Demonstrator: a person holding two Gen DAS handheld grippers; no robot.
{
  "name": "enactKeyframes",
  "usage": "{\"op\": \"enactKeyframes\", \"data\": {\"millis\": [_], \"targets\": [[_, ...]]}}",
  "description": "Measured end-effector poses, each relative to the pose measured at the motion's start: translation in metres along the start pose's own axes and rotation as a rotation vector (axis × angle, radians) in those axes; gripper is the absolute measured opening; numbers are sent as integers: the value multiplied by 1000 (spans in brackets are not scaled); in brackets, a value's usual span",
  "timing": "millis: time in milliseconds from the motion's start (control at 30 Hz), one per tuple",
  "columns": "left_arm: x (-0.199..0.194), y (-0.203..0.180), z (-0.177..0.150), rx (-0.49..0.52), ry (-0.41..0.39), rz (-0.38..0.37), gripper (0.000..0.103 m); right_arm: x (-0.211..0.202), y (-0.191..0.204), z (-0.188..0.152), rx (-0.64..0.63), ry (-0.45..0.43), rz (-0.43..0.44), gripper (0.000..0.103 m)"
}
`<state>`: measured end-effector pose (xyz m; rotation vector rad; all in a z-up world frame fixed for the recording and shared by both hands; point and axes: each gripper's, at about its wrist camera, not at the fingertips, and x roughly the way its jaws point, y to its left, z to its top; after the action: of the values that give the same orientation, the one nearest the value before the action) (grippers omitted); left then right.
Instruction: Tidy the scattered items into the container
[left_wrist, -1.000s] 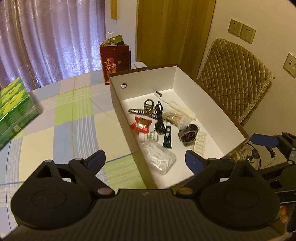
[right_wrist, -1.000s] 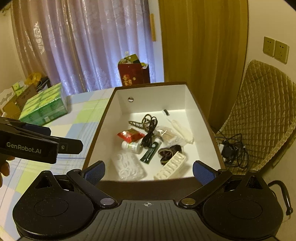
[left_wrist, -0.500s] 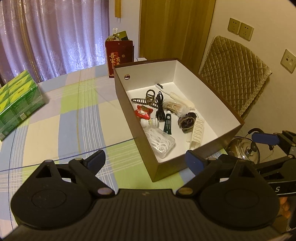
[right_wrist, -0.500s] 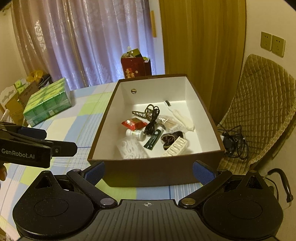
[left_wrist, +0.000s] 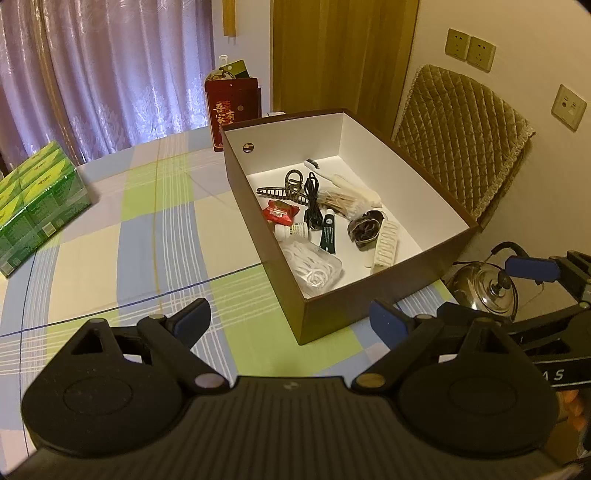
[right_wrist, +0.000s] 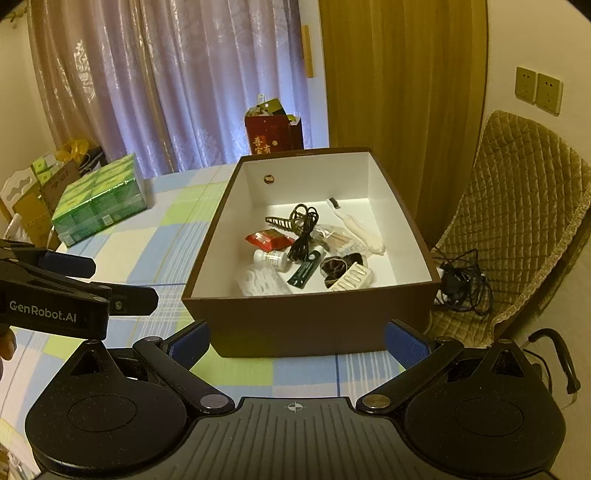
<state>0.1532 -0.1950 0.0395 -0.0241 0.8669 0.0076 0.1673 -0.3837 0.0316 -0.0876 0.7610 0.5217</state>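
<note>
Presently, the left gripper (left_wrist: 290, 318) and right gripper (right_wrist: 295, 339) hover above the worktop (left_wrist: 159, 236), fingers spread and empty; the box (right_wrist: 314, 325) holds the items.

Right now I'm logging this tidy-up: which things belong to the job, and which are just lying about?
Job: brown box; inside it hair claw, black cable, red packet, green tube, pill bottle.

Lying about: green cartons, red gift bag, kettle, quilted chair.
</note>
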Motion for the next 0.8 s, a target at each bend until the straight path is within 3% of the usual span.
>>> {"op": "enactKeyframes", "data": {"millis": [800], "targets": [[-7,-2,-22,4,7,29,91,-8,5,-24,18,20,-20,103]]}}
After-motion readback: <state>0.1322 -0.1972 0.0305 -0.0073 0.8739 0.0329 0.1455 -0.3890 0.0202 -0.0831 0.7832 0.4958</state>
